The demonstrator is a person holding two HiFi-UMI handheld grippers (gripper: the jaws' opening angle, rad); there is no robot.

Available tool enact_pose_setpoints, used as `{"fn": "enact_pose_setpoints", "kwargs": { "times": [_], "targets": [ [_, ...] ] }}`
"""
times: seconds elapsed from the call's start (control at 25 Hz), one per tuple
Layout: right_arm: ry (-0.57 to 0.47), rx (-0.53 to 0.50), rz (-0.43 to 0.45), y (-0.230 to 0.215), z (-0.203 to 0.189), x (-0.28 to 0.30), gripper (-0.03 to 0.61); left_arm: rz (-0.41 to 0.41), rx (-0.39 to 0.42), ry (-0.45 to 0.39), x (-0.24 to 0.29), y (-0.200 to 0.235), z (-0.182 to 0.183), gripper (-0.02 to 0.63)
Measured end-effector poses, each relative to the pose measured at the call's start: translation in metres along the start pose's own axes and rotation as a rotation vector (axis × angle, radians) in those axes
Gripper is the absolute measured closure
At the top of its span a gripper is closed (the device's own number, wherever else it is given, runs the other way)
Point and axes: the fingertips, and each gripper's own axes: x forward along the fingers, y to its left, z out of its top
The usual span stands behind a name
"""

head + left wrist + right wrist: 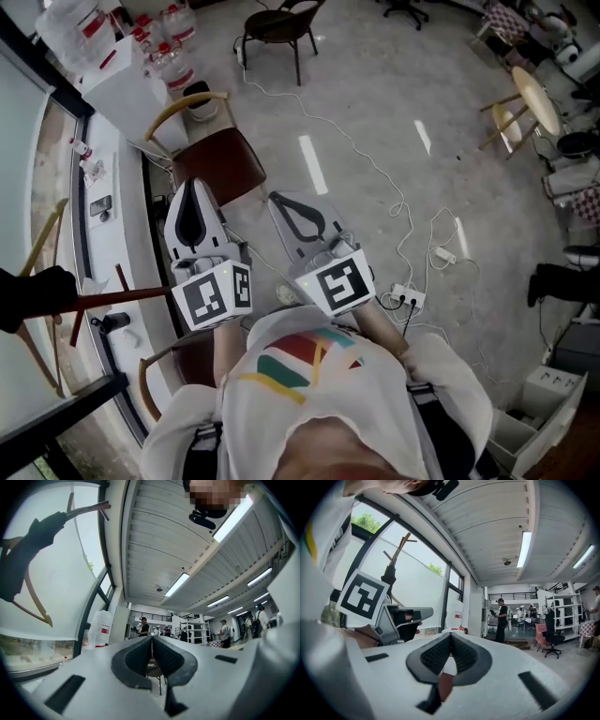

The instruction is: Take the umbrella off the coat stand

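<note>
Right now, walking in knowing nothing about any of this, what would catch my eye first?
Two white tools bearing square-marker cubes jut forward at the centre of the head view, the left tool and the right tool, both shut and empty. At the far left a dark umbrella hangs on the wooden coat stand, with a brown-seated chair just ahead of the tools.

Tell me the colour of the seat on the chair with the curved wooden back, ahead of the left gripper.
The chair seat is dark reddish brown, clearest in head view.
</note>
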Motion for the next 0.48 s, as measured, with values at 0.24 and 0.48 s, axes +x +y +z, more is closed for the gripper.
{"fn": "enact_pose_setpoints", "kwargs": {
  "times": [0.24, 0.48],
  "targets": [
    [-0.112, -0.017, 0.232, 0.043, 0.032, 0.054, 0.578, 0.228, 0.075, -0.035, -0.02, 0.066, 0.014, 0.604],
    [-0.224, 0.049, 0.549, 0.093, 0.065, 0.09, 0.578, 0.522, 0.109, -0.036, -0.063, 0.111, 0.026, 0.604]
  ]
}}
